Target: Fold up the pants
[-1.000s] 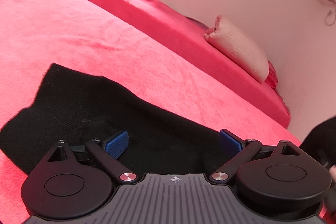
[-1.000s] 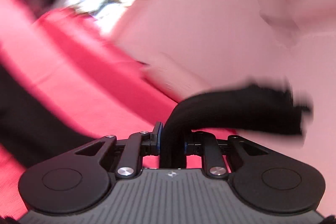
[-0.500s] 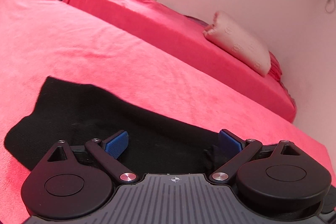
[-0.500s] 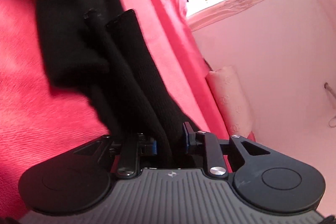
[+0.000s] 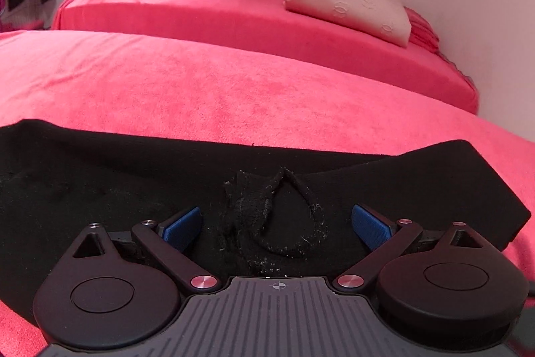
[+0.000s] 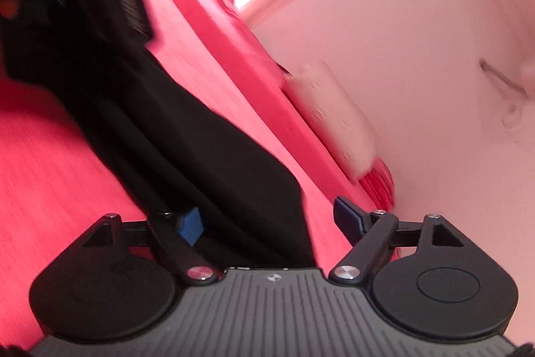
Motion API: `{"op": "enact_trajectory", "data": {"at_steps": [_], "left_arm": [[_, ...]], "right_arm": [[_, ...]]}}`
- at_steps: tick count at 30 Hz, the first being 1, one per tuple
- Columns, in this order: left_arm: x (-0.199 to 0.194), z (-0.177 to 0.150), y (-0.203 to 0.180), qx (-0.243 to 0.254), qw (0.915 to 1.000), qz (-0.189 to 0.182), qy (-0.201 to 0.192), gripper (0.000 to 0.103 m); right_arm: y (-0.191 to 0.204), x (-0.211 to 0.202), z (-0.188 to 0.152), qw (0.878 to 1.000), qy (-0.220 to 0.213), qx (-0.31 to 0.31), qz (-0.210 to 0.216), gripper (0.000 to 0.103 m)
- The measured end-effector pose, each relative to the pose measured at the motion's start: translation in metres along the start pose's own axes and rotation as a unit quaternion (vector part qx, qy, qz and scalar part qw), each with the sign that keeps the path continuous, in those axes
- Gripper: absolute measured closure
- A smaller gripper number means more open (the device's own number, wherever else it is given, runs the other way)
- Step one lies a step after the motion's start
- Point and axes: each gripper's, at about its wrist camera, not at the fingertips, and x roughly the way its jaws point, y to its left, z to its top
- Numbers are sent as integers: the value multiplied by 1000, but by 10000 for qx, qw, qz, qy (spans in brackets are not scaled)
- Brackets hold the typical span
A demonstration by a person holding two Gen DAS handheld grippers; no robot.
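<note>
We stand over the black knitted pants [image 5: 133,189], spread flat across the near red plush bedcover [image 5: 234,89], with a frayed, lint-flecked hem [image 5: 267,213] turned up at their middle. Our left gripper [image 5: 276,223] hangs just above that hem, jaws wide and holding nothing. Our right gripper [image 6: 267,219] is opening, its blue pads [image 6: 190,223] clear of the folded leg that lies between them. We judge one fold just laid down and let go. Next we must find fresh edges and bring the cloth over squarely. A pale pillow [image 5: 347,5] lies on the far bed.
</note>
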Motion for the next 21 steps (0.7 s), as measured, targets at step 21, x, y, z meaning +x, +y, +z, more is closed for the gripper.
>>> {"op": "enact_trajectory", "data": {"at_steps": [21], "left_arm": [[4, -2, 1, 24, 10000, -49, -78, 0]], "right_arm": [[-68, -35, -7, 9757, 482, 1039, 1870, 14]]}}
